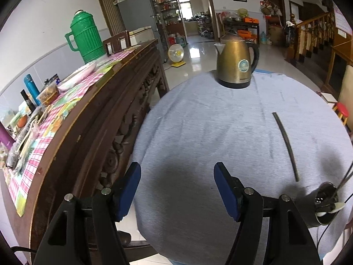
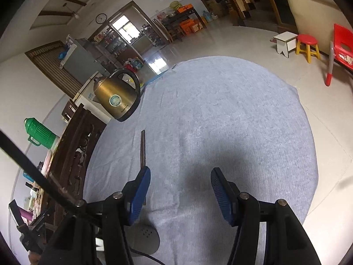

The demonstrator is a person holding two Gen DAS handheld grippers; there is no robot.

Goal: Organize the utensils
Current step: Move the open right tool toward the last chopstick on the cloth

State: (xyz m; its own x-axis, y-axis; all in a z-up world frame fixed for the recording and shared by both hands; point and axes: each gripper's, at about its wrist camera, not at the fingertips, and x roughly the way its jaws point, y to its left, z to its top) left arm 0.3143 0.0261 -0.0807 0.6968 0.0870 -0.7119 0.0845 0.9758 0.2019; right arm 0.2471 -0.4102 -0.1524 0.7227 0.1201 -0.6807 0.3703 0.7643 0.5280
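Observation:
A single dark chopstick (image 1: pixel 285 144) lies on the grey-blue tablecloth (image 1: pixel 198 132), to the right of my left gripper (image 1: pixel 177 190), which is open and empty above the cloth. A dark perforated utensil holder (image 1: pixel 323 205) stands at the lower right of the left wrist view, with thin utensils and a white spoon in it. In the right wrist view the chopstick (image 2: pixel 143 150) runs away from the left fingertip of my right gripper (image 2: pixel 181 195), which is open and empty. The holder (image 2: pixel 145 238) shows below that gripper.
A brass electric kettle (image 1: pixel 236 63) stands at the far edge of the table. A carved wooden sideboard (image 1: pixel 94 119) with a green thermos (image 1: pixel 85 37) and clutter stands close on the left. A red stool (image 2: pixel 307 46) and a red chair (image 2: pixel 343 46) stand on the floor to the right.

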